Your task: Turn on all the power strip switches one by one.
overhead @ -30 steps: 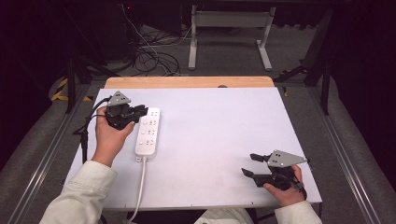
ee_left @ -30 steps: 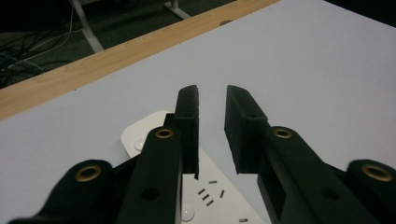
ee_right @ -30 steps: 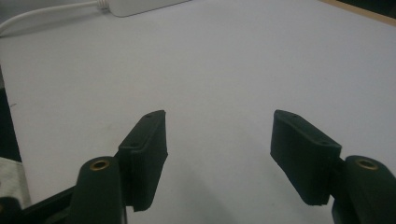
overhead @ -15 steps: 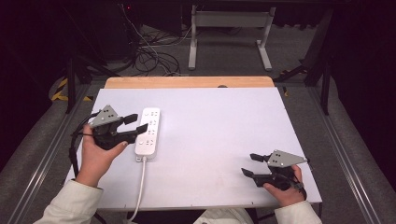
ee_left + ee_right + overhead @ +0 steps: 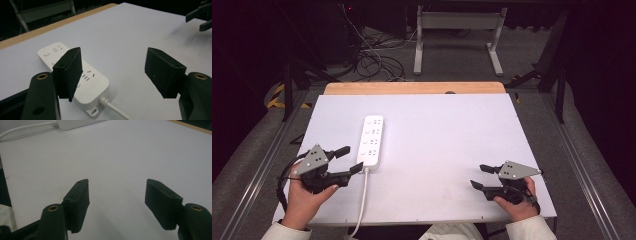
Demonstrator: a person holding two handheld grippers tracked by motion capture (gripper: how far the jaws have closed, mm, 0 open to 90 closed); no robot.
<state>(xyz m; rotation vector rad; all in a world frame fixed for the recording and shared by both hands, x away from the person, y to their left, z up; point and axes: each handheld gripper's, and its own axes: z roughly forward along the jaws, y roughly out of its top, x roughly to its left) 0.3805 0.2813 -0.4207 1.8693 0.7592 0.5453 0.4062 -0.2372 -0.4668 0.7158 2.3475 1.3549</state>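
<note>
Overhead, a white plastic power strip [image 5: 370,140] lies lengthwise on the white tabletop [image 5: 442,140], left of centre, its white cord [image 5: 361,205] running back off the near edge. The left gripper [image 5: 350,159], held in the person's left hand [image 5: 304,192], sits just beside the strip's near end, jaws spread and empty. The right gripper [image 5: 479,176] rests near the table's near right corner, well apart from the strip, jaws also parted around nothing.

From the left gripper view, the strip [image 5: 75,75] lies partly behind the left-hand jaw, its cord end [image 5: 111,107] between the two open jaws.

From the right gripper view, bare tabletop [image 5: 120,157] lies between the open jaws; the strip's end [image 5: 75,123] sits far off at the top.
</note>
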